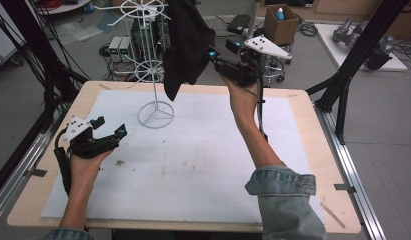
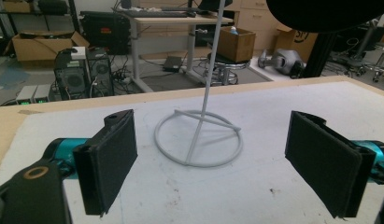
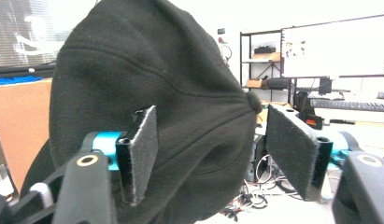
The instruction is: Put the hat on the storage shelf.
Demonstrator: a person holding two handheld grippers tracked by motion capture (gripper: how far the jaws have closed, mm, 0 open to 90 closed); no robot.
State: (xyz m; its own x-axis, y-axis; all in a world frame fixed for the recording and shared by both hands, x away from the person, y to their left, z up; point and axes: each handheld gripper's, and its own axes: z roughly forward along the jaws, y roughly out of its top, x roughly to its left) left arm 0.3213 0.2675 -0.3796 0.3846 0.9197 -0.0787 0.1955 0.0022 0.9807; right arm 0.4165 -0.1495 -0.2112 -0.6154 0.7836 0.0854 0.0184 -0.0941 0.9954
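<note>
A black knit cap [image 1: 185, 45] hangs from the top of a white wire stand [image 1: 154, 75], whose ring base [image 1: 156, 114] rests on the white mat at the back middle of the table. My right gripper [image 1: 210, 51] is raised beside the cap's right side. In the right gripper view the cap [image 3: 147, 93] lies between and behind the spread jaws, and the right pad [image 3: 292, 156] stands apart from it; this gripper [image 3: 210, 116] is open. My left gripper [image 1: 112, 125] is low over the table's left side, open and empty, and faces the stand's base [image 2: 199, 140].
The white mat [image 1: 203, 165] covers most of the wooden table [image 1: 318, 150]. Black frame posts [image 1: 343, 85] stand off the right edge, and dark poles with cables [image 1: 38, 60] off the left. Behind the table are a cardboard box [image 1: 280, 22] and floor equipment [image 1: 120, 47].
</note>
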